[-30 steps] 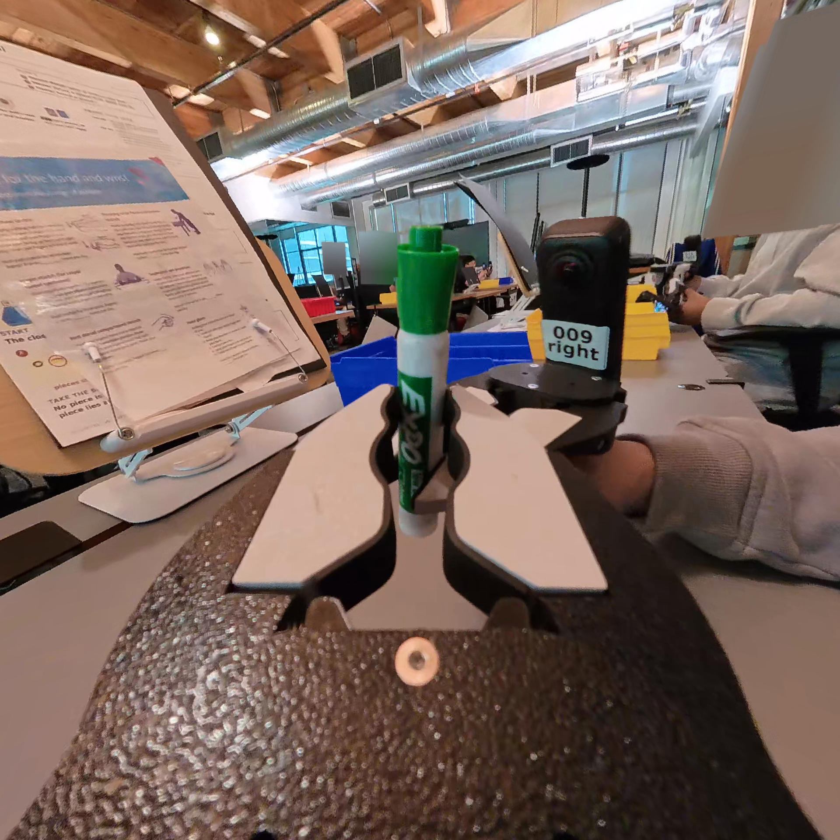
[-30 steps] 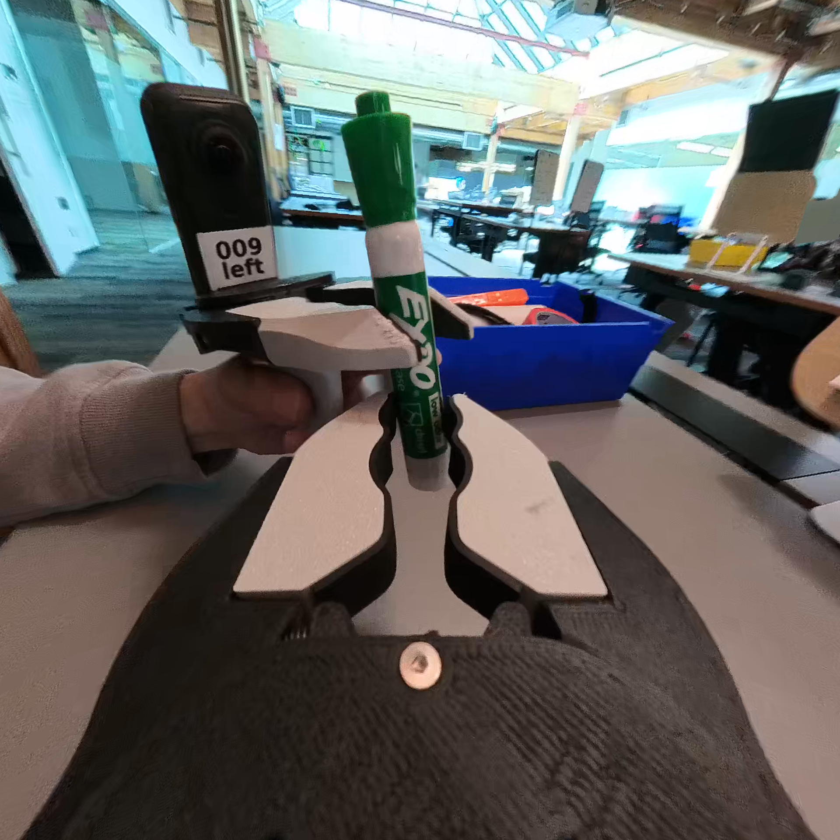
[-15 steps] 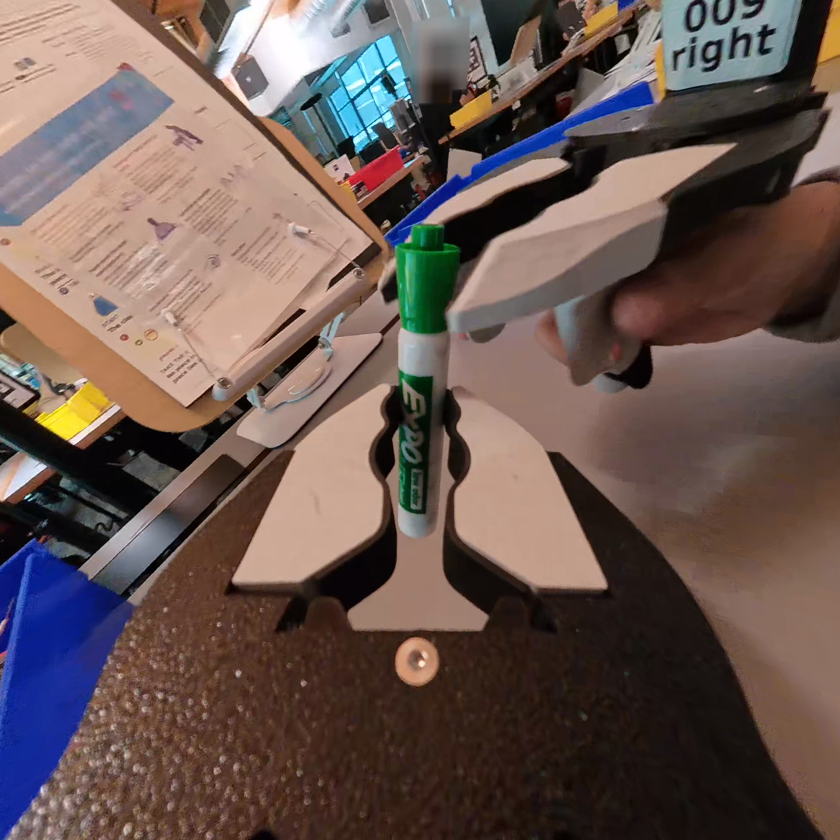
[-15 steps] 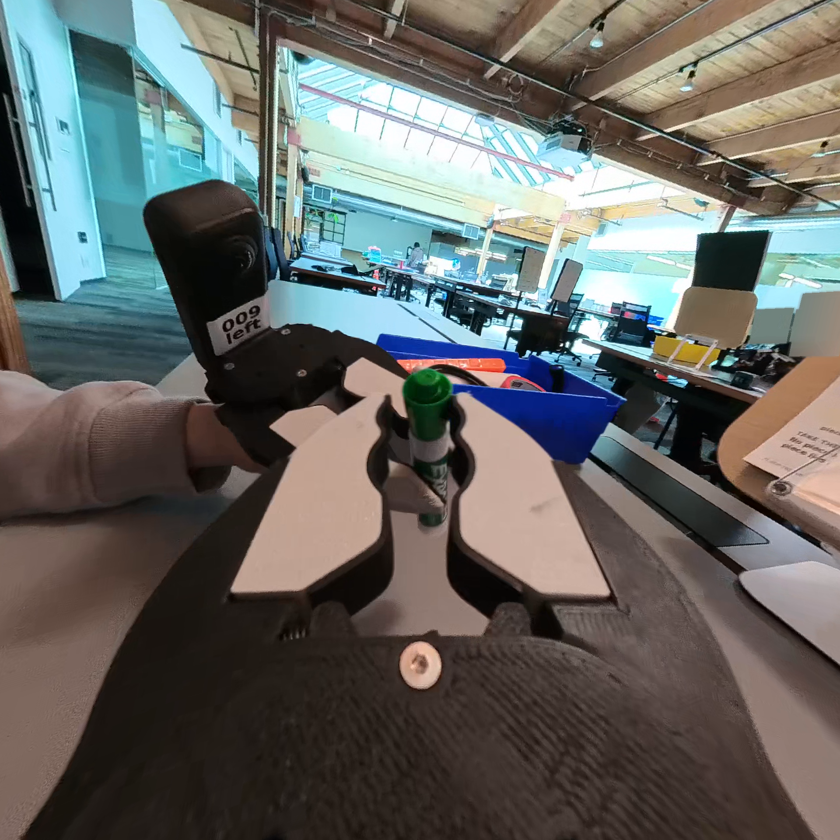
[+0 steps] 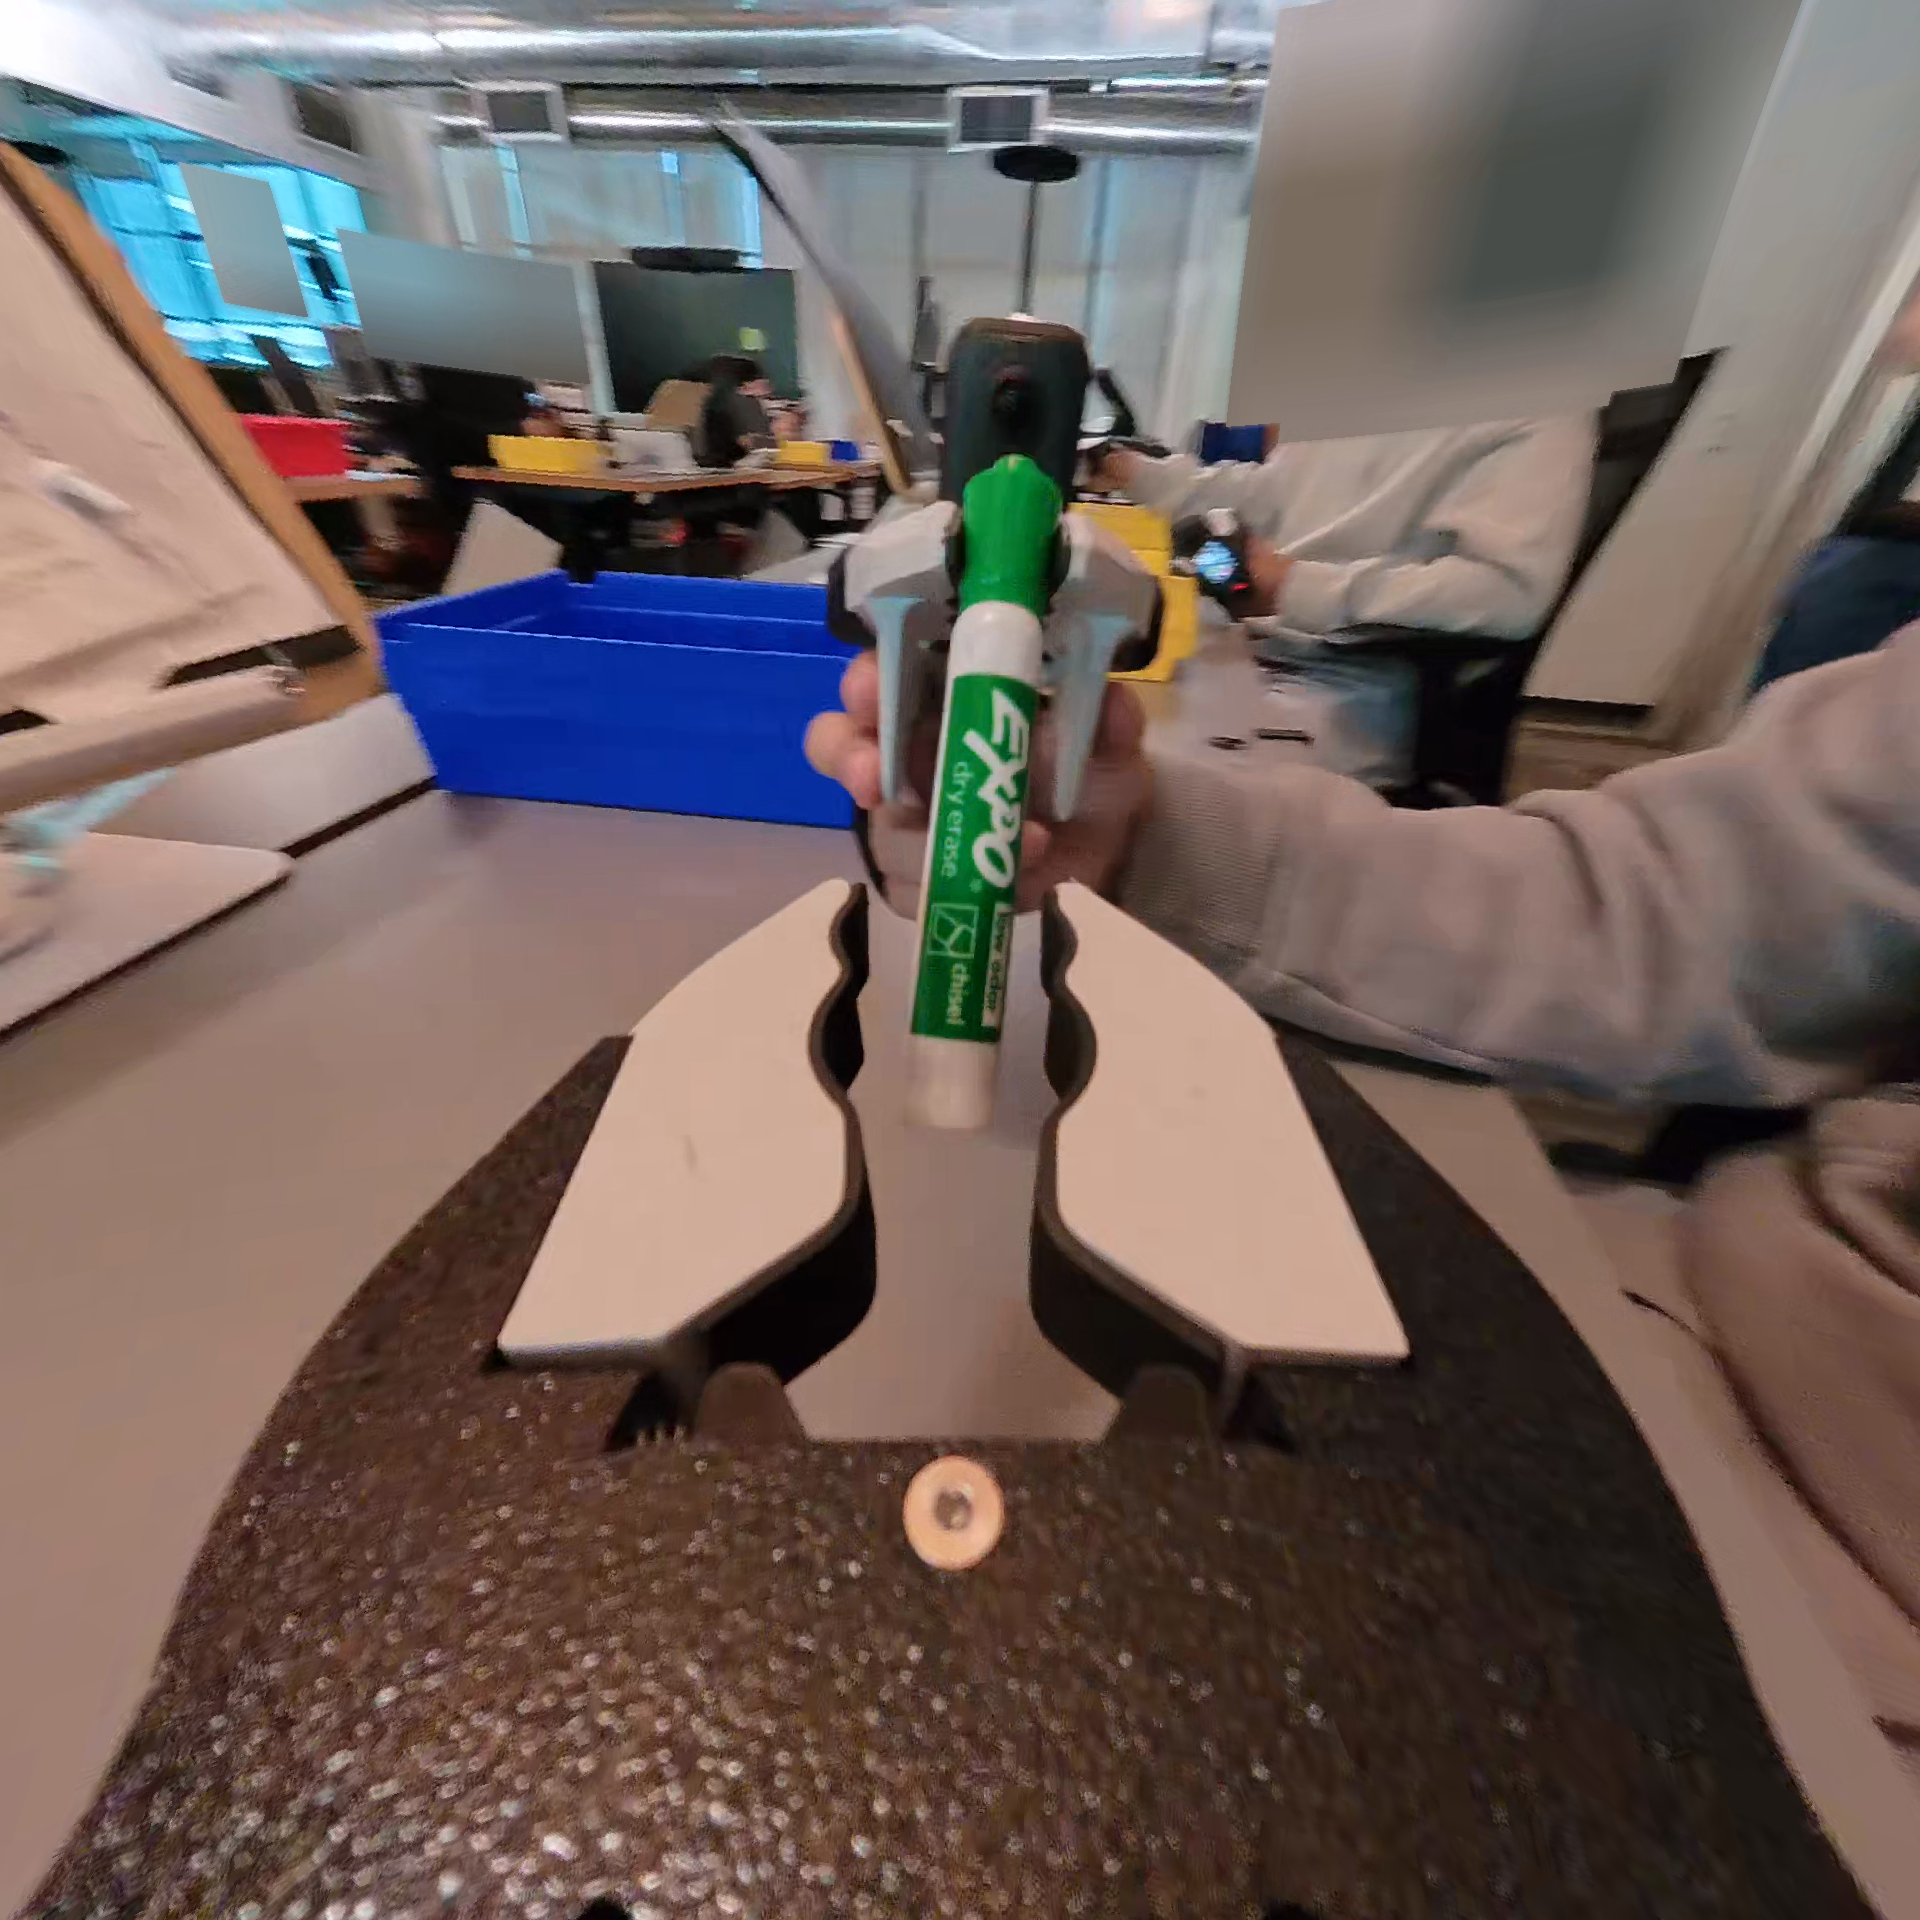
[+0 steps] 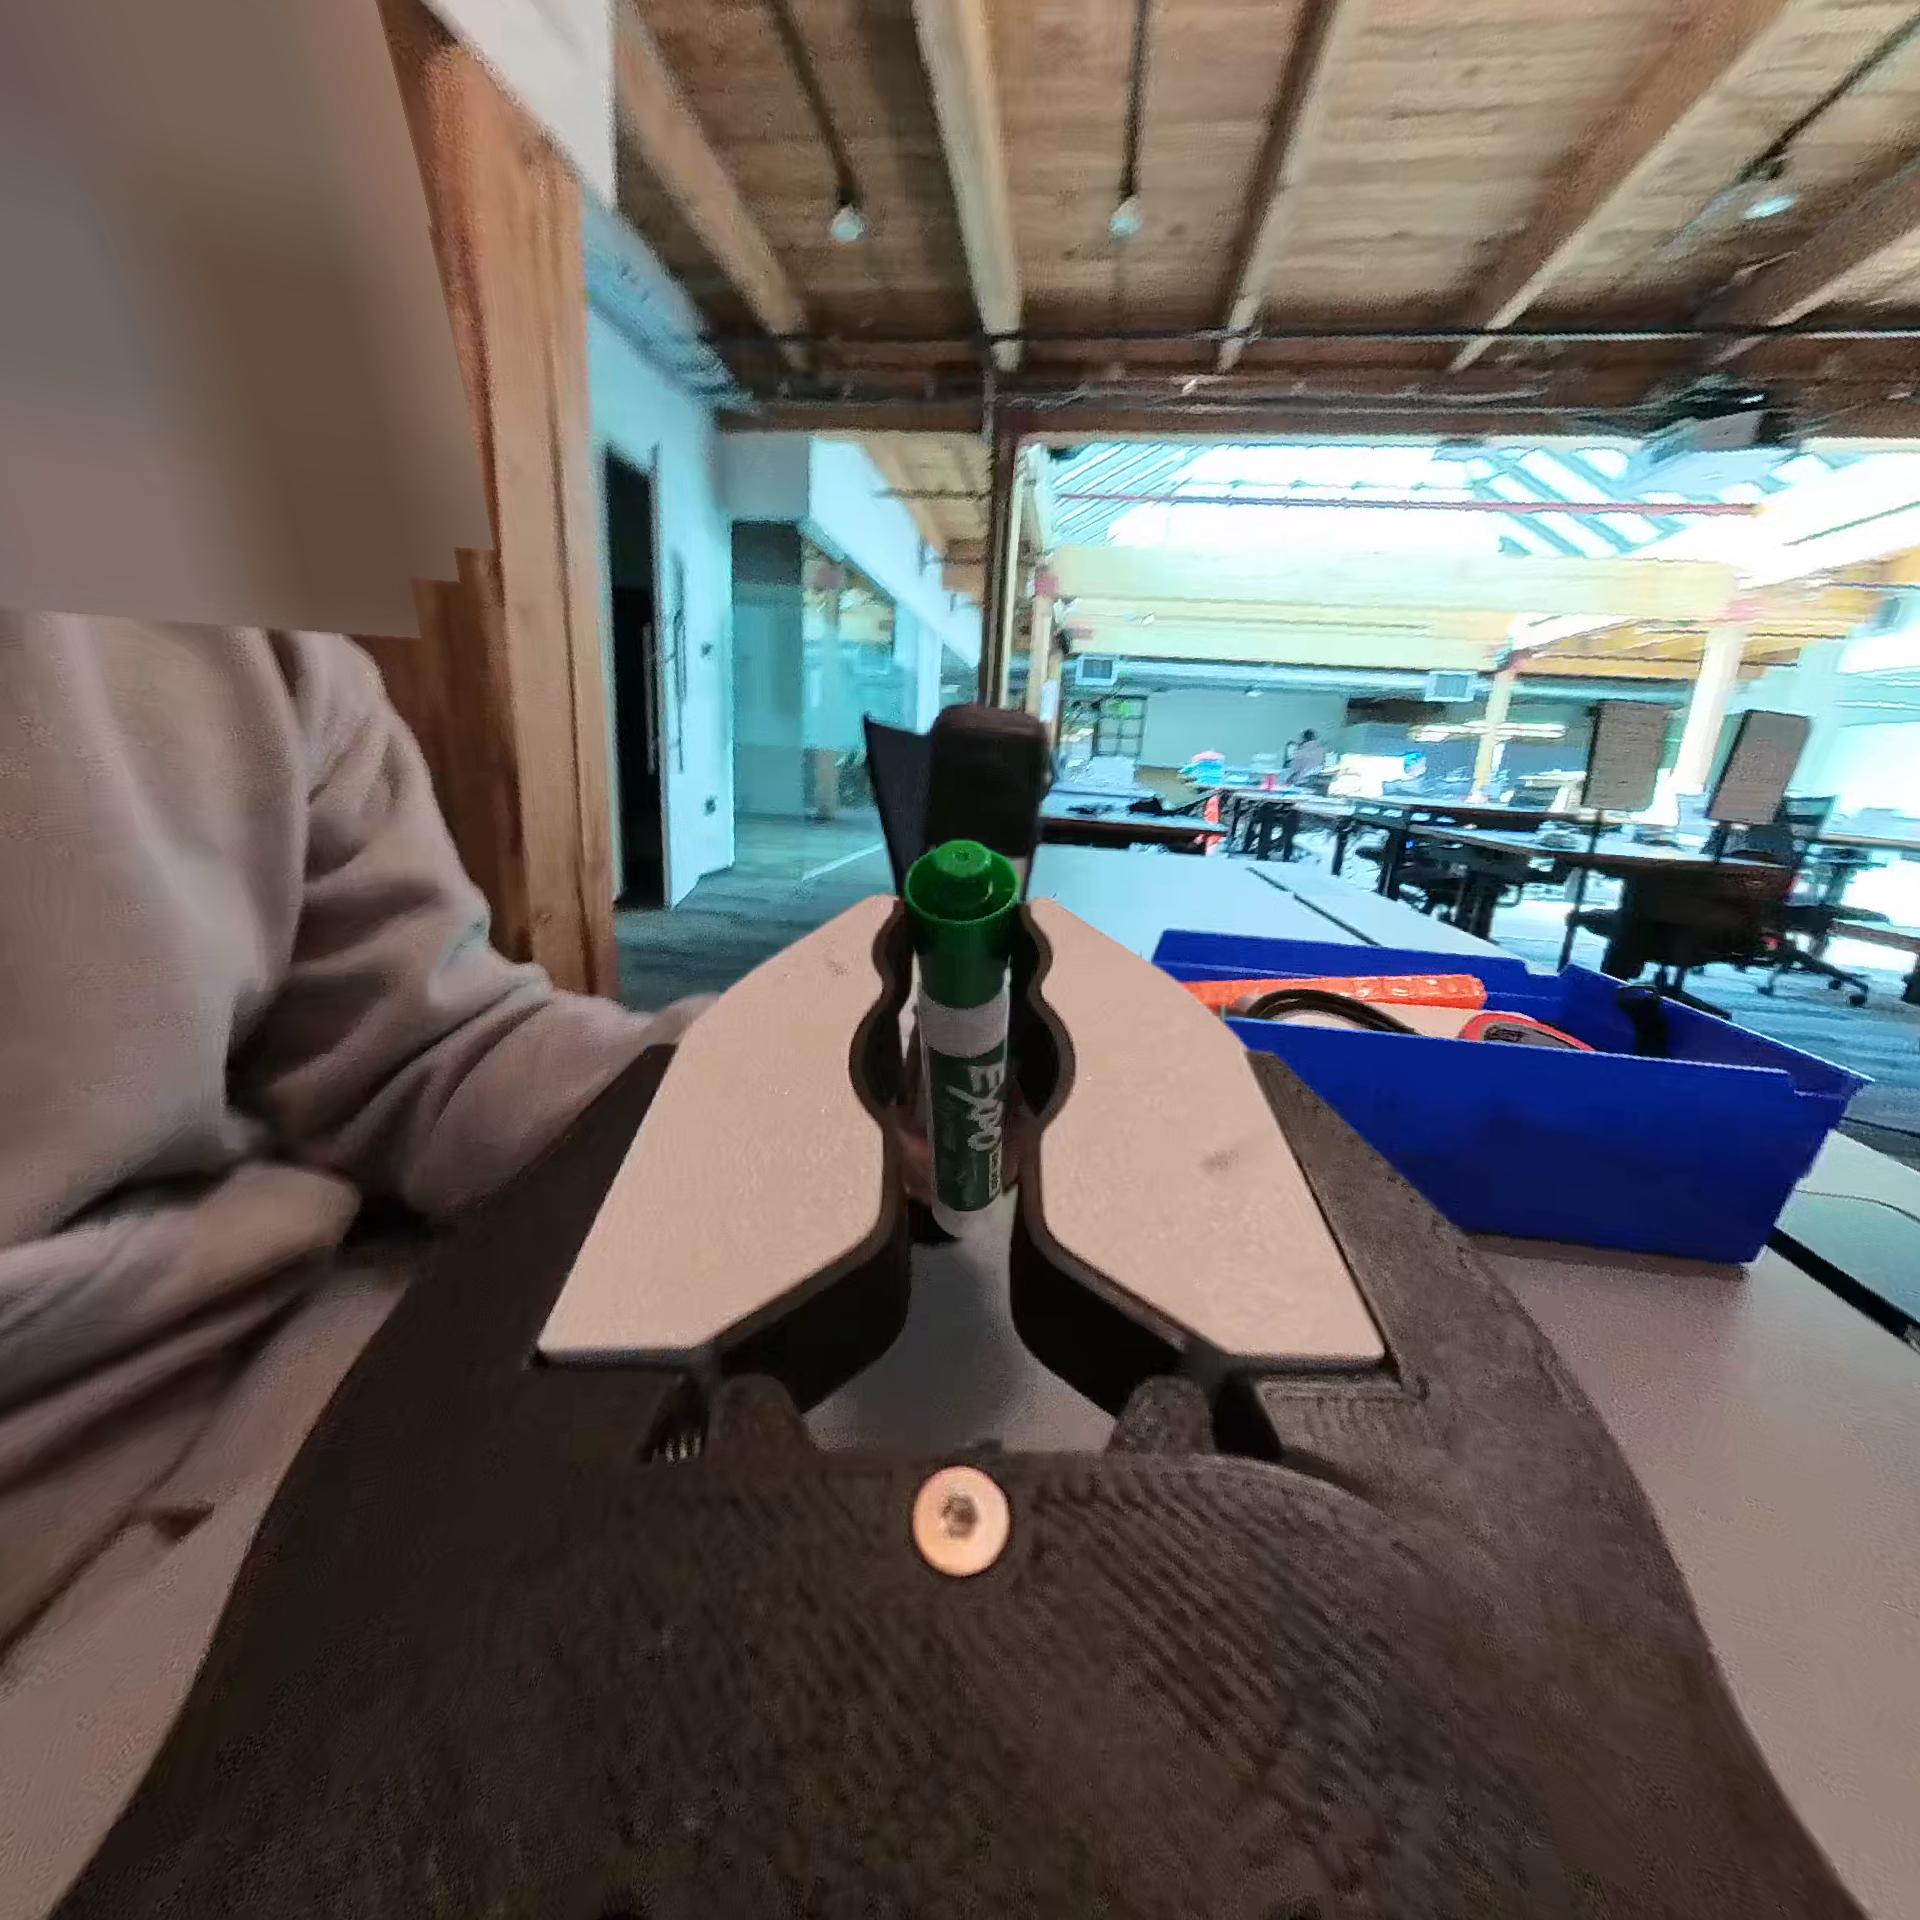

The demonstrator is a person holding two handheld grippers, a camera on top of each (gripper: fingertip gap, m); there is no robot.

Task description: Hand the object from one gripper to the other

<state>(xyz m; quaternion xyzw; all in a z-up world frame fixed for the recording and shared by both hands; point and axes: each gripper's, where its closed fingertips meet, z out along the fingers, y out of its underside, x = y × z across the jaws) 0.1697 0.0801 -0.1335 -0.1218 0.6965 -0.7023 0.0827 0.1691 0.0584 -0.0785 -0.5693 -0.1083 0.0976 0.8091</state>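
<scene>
From the left wrist view, my left gripper [image 5: 948,966] has its jaws apart, with a clear gap on both sides of the green marker [image 5: 971,821]. The marker stands upright, cap up, its white lower end hanging between my fingertips without touching them. The right gripper [image 5: 1006,582] faces me from the far side with its jaws clamped on the marker's green cap, a hand [image 5: 1081,790] wrapped around its handle. A blue bin [image 5: 623,707] sits on the grey table [image 5: 364,987] to the far left.

From the right wrist view, my right gripper [image 6: 961,935] is pinched on the marker [image 6: 964,1039] near its cap, the barrel pointing down between the fingers. The left gripper [image 6: 982,779] shows only as a dark shape behind the cap. The blue bin [image 6: 1558,1132] lies to the right on the table [image 6: 1662,1455], a grey sleeve [image 6: 260,987] on the left.
</scene>
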